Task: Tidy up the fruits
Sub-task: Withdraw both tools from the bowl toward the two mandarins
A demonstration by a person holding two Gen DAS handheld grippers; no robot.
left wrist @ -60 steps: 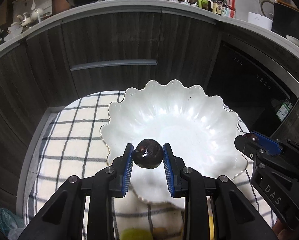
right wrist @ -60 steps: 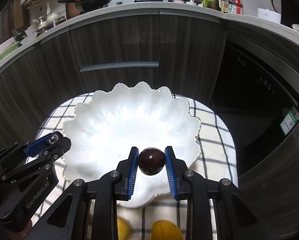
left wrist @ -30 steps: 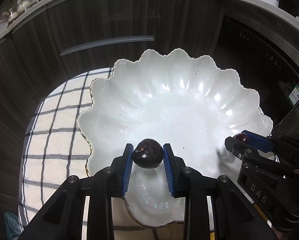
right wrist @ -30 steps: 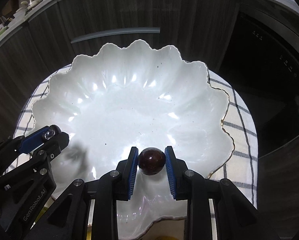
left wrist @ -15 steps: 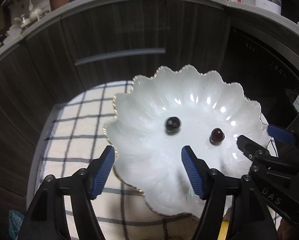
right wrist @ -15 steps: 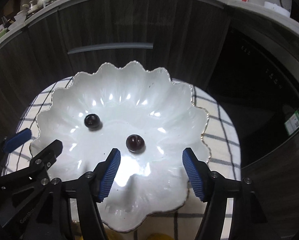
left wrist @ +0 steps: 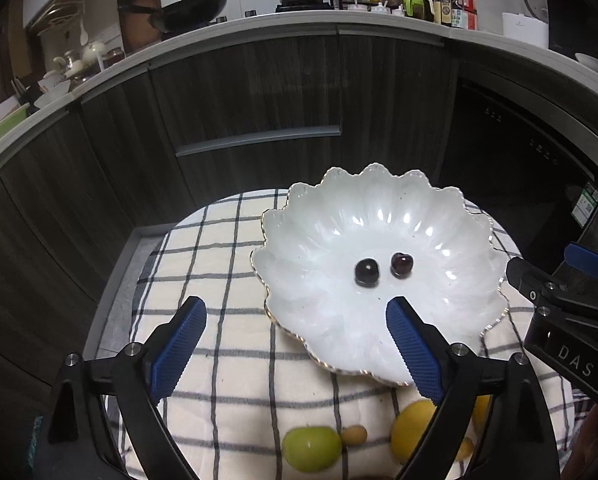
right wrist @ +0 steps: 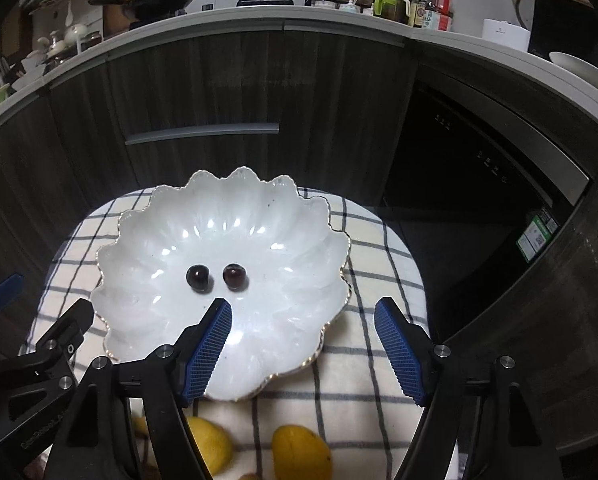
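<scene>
Two dark cherries (left wrist: 366,271) (left wrist: 401,264) lie side by side in the middle of a white scalloped bowl (left wrist: 419,216). My left gripper (left wrist: 295,308) hovers above the bowl's near left rim, its jaws opening with nothing between them. In the right wrist view the same cherries (right wrist: 197,277) (right wrist: 235,276) rest in the bowl (right wrist: 259,216). My right gripper (right wrist: 303,306) hangs over the near right rim, jaws also opening and empty. Each gripper shows at the edge of the other's view: the right one (left wrist: 551,264) and the left one (right wrist: 43,296).
The bowl stands on a checked cloth (left wrist: 219,264). On the cloth nearer me lie a green fruit (left wrist: 311,448), a small tan fruit (left wrist: 354,434) and yellow fruits (left wrist: 413,428) (right wrist: 301,450). Dark cabinets (left wrist: 259,100) and a black appliance (right wrist: 479,184) rise behind.
Both grippers let go of their cherries, which now lie close together in the bowl. Both grippers opened wide and drew back and up from the bowl.
</scene>
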